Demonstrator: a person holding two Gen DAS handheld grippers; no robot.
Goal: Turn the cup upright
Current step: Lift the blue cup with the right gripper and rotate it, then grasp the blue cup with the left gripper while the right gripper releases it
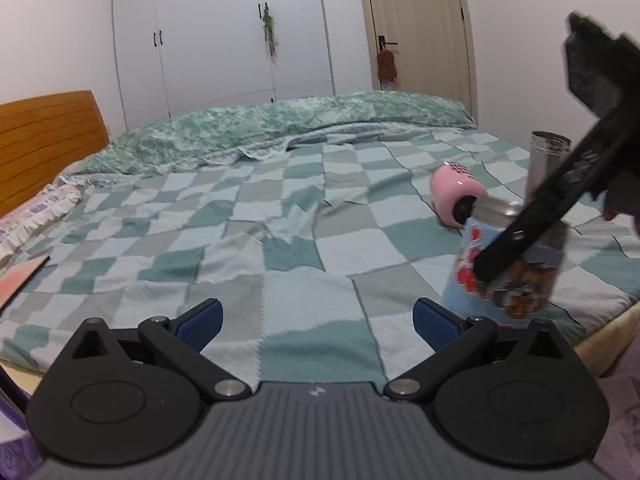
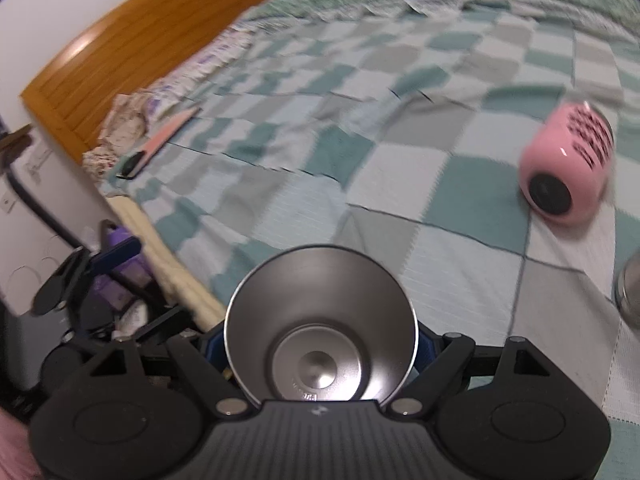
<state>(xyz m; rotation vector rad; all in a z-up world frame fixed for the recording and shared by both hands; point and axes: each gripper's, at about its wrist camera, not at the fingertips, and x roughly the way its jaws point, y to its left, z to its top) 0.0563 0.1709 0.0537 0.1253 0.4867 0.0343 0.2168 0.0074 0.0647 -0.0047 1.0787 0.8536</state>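
My right gripper point(image 2: 320, 344) is shut on a steel cup point(image 2: 320, 344) whose open mouth faces the right wrist camera. In the left wrist view that cup point(image 1: 508, 280) is light blue with cartoon stickers and stands nearly upright, slightly tilted, over the checked bedspread point(image 1: 280, 216), with a black finger of the right gripper point(image 1: 516, 240) across it. My left gripper point(image 1: 318, 320) is open and empty, low over the bedspread, left of the cup.
A pink cup lies on its side point(image 1: 456, 196) point(image 2: 568, 168) behind the held cup. A steel tumbler point(image 1: 546, 156) point(image 2: 630, 292) stands upright at the right. A wooden headboard point(image 1: 48, 140) is at left, with a folded quilt point(image 1: 280, 128) along the far side.
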